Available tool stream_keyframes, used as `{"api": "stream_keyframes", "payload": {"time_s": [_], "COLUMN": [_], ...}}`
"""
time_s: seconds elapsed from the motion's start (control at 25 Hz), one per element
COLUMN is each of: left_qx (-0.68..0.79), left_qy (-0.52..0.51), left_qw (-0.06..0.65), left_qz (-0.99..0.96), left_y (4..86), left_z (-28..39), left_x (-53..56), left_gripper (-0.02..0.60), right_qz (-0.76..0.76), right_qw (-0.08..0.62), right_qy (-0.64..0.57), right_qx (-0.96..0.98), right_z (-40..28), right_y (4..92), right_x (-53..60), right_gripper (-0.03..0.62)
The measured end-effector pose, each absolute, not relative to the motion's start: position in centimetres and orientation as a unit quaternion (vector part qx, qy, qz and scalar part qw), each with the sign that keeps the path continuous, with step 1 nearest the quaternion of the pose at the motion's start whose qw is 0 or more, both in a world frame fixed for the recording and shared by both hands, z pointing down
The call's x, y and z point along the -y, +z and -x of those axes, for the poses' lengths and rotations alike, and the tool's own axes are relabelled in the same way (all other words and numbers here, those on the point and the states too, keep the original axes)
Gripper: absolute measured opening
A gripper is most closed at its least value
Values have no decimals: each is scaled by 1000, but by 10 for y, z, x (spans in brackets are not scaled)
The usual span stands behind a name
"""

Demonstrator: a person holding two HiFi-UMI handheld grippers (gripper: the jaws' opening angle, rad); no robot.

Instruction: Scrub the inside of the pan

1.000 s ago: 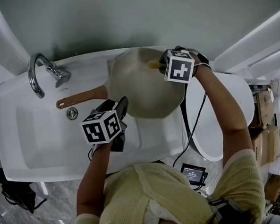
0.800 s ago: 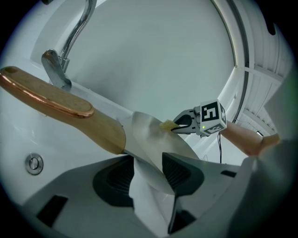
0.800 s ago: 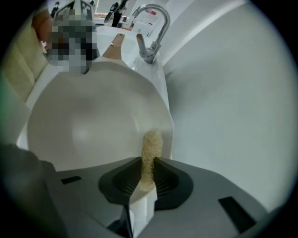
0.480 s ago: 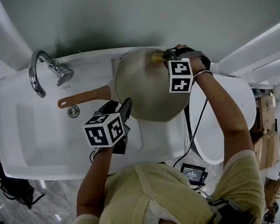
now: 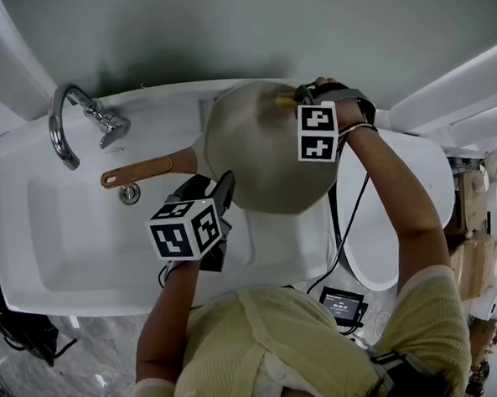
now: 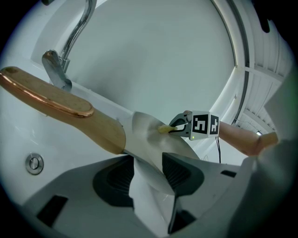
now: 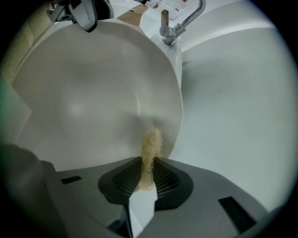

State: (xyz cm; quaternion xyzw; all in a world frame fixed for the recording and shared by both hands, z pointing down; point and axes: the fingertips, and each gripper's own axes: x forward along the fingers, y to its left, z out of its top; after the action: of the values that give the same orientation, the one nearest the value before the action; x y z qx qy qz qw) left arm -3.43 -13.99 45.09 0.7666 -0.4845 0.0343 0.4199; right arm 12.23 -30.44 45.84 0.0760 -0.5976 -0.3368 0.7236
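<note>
Now one pan (image 5: 262, 151) tilted over one white sink (image 5: 66, 238), rim clamped in my left gripper (image 6: 149, 172). My right gripper (image 7: 148, 179) pinches one scrubber (image 7: 151, 146) against pan's inside. One tap (image 5: 63, 121); grey wall (image 5: 221, 27) behind.

Head view: left claw (image 5: 221, 189), jaw tips hidden under its marker cube. Scrubber (image 5: 281, 102), only a yellow tip shows past the right claw (image 5: 291, 100). Pan (image 5: 258, 151), near rim partly covered by the left claw. Screen (image 5: 342, 307) on the floor, print too small to read.
Left claw view: handle (image 6: 56, 100) end and faucet (image 6: 70, 42) top cut off at the edges.
</note>
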Motion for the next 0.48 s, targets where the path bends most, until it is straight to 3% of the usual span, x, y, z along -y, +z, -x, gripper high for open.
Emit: {"api": "stream_keyframes", "payload": {"time_s": [0.48], "left_qx": [483], "left_qy": [36], "left_qw": [419], "left_qz": [-768], "left_y": [450], "left_z": [34], "left_x": [139], "left_gripper": [229], "right_qz": [-58], "right_qw": [767], "right_qy": [-267], "right_qx": [581], "right_z": [-136], "right_y": [469], "right_x": [289], "right_gripper": [81]}}
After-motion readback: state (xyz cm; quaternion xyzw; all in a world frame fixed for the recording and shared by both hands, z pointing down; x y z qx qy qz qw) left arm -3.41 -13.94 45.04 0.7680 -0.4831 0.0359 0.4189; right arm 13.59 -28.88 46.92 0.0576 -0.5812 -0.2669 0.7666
